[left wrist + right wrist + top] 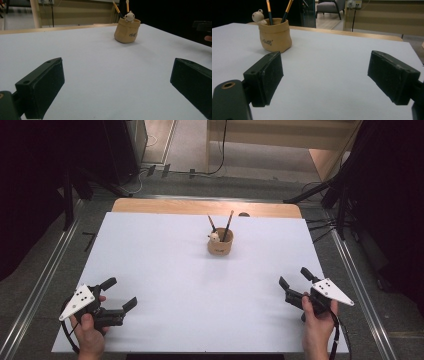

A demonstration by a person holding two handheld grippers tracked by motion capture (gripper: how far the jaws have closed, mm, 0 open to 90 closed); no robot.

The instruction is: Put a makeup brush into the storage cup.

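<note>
A tan pen pot (220, 244) stands upright at the far middle of the white table (165, 270). Two pencils (228, 226) and a small white figure (214, 237) stick out of it. In the left gripper view the pen pot (127, 31) sits far ahead on the right; in the right gripper view the pen pot (275, 35) is ahead on the left. My left gripper (119, 294) rests open near the front left corner, nothing between its jaws. At the front right my right gripper (296, 277) is open and holds nothing.
A wooden strip (205, 207) borders the table's far edge. Dark stands and cables (340, 205) flank both sides on the floor. In the left gripper view the other gripper (203, 25) and a fingertip peek in at the right edge.
</note>
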